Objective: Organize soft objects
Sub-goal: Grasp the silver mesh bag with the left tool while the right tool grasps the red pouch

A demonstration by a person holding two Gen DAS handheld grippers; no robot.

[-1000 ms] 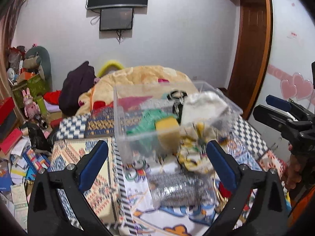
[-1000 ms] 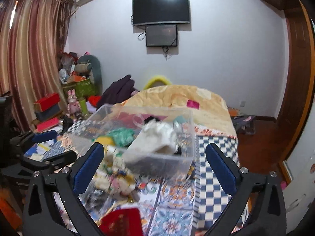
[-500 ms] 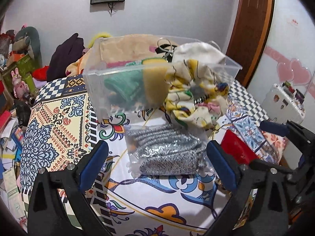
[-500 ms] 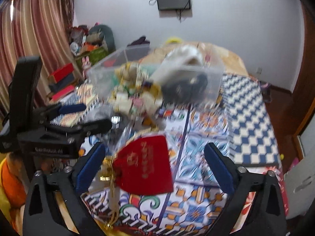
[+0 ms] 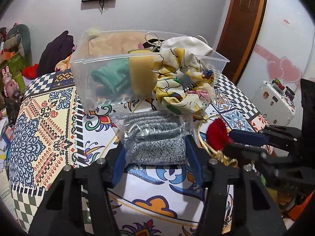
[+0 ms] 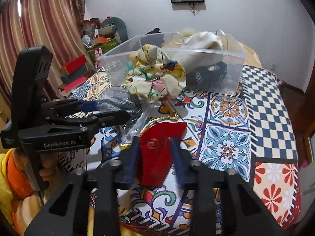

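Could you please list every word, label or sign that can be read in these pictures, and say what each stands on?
"GenRobot.AI": on the side of the left gripper, seen from the right wrist.
Gold emblem on the red pouch: too blurred to read.
Small label low on the left gripper's handle: too small to read.
Stickers on the white suitcase: too small to read.

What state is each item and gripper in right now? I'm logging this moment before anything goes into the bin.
left gripper: shut on the bagged grey knit.
right gripper: shut on the red pouch.
bagged grey knit: on the table, in clear plastic.
red pouch: on the table, gold cord attached.
floral cloth: draped over the bin's front rim.
clear bin: lidless, upright, partly filled.
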